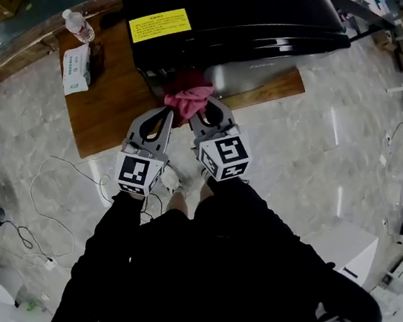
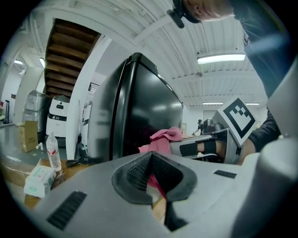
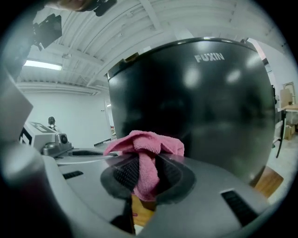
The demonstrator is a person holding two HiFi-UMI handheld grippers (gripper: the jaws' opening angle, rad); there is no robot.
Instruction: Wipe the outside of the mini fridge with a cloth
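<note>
Two grippers meet at the pink cloth (image 1: 189, 97), which we hold bunched at the lower front of the black mini fridge (image 1: 231, 9) on the wooden counter (image 1: 110, 102). Our right gripper (image 1: 206, 108) has its fingers clamped on a thick fold. Our left gripper (image 1: 168, 115) has its fingers pinched together on a thin strip.

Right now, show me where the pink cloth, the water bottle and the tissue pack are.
pink cloth (image 1: 189, 97), head view, middle of the bunched fabric.
water bottle (image 1: 79, 26), head view, its labelled body.
tissue pack (image 1: 77, 68), head view, its top face.
</note>
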